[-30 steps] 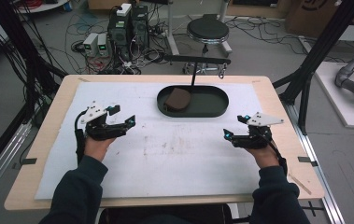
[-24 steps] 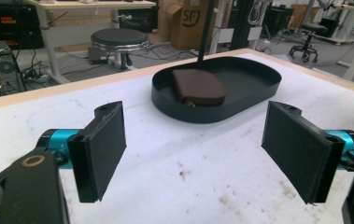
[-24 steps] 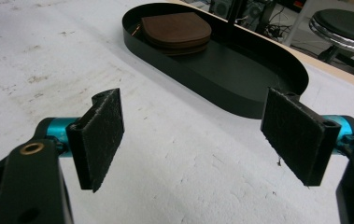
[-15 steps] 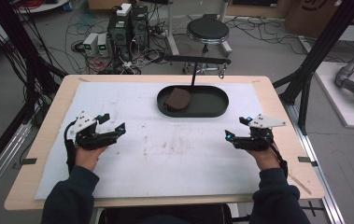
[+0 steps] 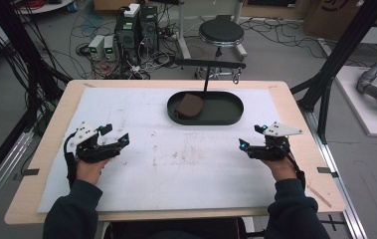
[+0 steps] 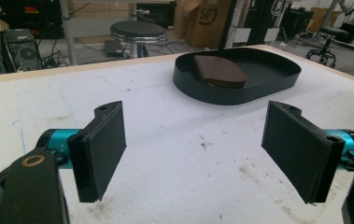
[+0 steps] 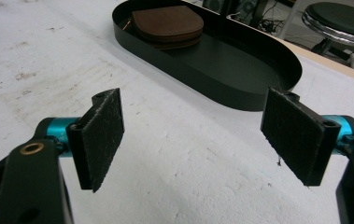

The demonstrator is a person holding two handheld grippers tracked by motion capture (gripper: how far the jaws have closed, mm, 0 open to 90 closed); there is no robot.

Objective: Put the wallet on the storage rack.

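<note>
A black oval tray (image 5: 228,121) lies at the back middle of the white mat, with a flat brown rounded pad (image 5: 190,104) in its left end. My left gripper (image 5: 116,133) hovers low over the mat's left side, open and empty, pointing toward the tray. My right gripper (image 5: 251,137) is at the mat's right side, also open and empty. In the left gripper view the open gripper (image 6: 195,149) faces the tray (image 6: 258,91) and brown pad (image 6: 221,72) ahead. In the right gripper view the open gripper (image 7: 193,135) faces the tray (image 7: 258,95) and the pad (image 7: 167,23), which looks like a small stack.
A thin black stand with a crossbar (image 5: 208,63) rises from behind the tray, a small hook (image 5: 236,75) hanging at its right end. The stained white mat (image 5: 186,164) covers a wooden table (image 5: 51,149). A stool (image 5: 221,31) and computers (image 5: 139,25) stand beyond the far edge.
My left gripper has drawn back toward the near edge and slightly left. The right gripper has hardly moved. Both stay open.
</note>
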